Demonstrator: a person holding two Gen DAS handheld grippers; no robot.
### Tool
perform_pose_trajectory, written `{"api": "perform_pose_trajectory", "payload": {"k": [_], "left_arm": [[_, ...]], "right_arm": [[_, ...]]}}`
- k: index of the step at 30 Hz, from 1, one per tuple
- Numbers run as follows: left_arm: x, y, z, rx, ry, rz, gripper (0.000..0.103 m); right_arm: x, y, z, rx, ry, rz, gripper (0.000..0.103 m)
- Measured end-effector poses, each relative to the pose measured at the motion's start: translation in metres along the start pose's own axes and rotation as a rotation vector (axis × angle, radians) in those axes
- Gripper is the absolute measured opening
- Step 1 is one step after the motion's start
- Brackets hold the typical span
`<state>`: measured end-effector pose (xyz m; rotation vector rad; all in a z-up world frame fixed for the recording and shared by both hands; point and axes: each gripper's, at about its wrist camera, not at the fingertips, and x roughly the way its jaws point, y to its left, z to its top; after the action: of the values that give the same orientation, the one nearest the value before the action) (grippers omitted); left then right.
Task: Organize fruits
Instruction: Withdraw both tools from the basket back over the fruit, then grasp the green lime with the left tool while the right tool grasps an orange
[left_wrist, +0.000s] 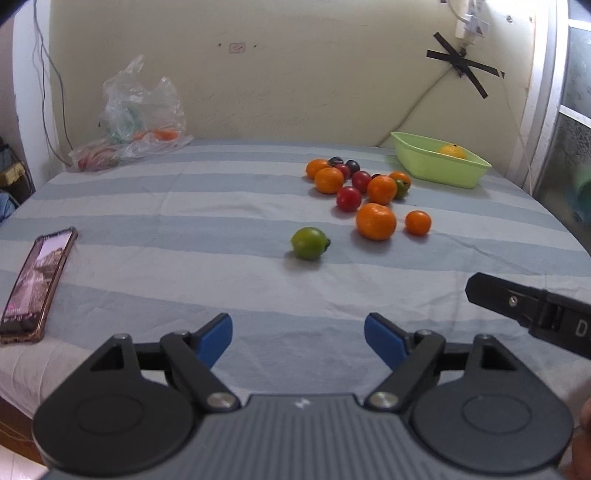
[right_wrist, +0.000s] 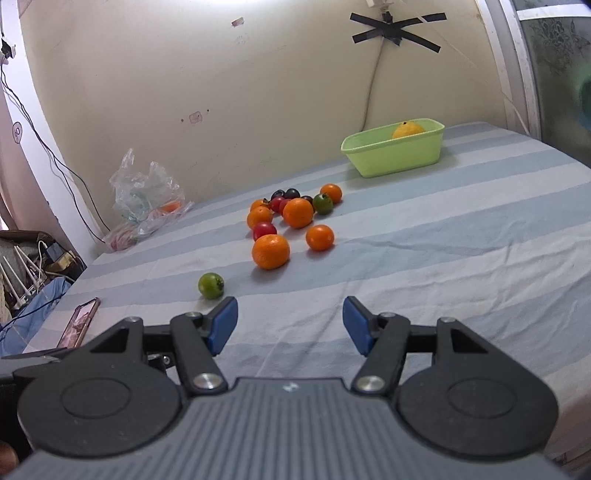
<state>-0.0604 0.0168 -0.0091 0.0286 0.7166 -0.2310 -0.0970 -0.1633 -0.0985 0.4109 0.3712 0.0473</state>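
A green fruit (left_wrist: 309, 243) (right_wrist: 211, 285) lies alone on the striped cloth, nearest to both grippers. Behind it sits a cluster of several oranges (left_wrist: 375, 221) (right_wrist: 270, 251), red fruits (left_wrist: 348, 198) (right_wrist: 264, 230) and dark plums (left_wrist: 352, 165) (right_wrist: 291, 192). A light green tub (left_wrist: 439, 166) (right_wrist: 395, 155) at the back right holds one yellow-orange fruit (left_wrist: 452, 151) (right_wrist: 407, 130). My left gripper (left_wrist: 297, 336) stands open over bare cloth, short of the green fruit. My right gripper (right_wrist: 290, 321) is open too, the green fruit just beyond its left finger. Its black finger (left_wrist: 517, 302) shows in the left wrist view.
A phone (left_wrist: 35, 284) (right_wrist: 79, 323) lies at the cloth's left edge. A crumpled plastic bag (left_wrist: 136, 114) (right_wrist: 146, 195) with some items rests at the back left against the cream wall. Cables hang down the wall at left. A window frame (left_wrist: 546, 92) bounds the right side.
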Motion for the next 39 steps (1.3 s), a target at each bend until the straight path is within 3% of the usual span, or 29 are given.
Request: {"api": "perform_pose_trajectory", "payload": {"k": [8,15,21,24,28,34,36,39], "left_arm": [[-0.001,0.028,-0.014,-0.060,-0.016,-0.047,0.082],[0.005,0.047,-0.017,-0.040,-0.074,-0.029,0.081],[0.028,0.031,0.008,0.123,-0.195,-0.145,0.075],[0.047,0.018,0.020,0.173,-0.201,-0.179,0.071],[0.071,0.008,0.034,0.159,-0.153,-0.164,0.058],[0.091,0.009,0.036,0.133,-0.116,-0.134,0.044],[0.091,0.007,0.034,0.148,-0.130,-0.134,0.034],[0.090,0.007,0.033,0.164,-0.145,-0.148,0.032]], "right_arm": [[0.004,0.016,-0.008,-0.048,0.008,-0.011,0.065],[0.016,0.029,-0.014,-0.089,0.033,-0.019,0.064],[0.036,0.028,0.000,-0.115,0.009,-0.036,0.049],[0.052,0.026,0.012,-0.145,-0.026,-0.038,0.046],[0.077,0.027,0.025,-0.181,-0.038,-0.030,0.046],[0.111,0.027,0.039,-0.199,0.008,0.013,0.047],[0.120,0.026,0.041,-0.194,0.034,0.014,0.047],[0.131,0.025,0.038,-0.203,0.062,0.006,0.044]]}}
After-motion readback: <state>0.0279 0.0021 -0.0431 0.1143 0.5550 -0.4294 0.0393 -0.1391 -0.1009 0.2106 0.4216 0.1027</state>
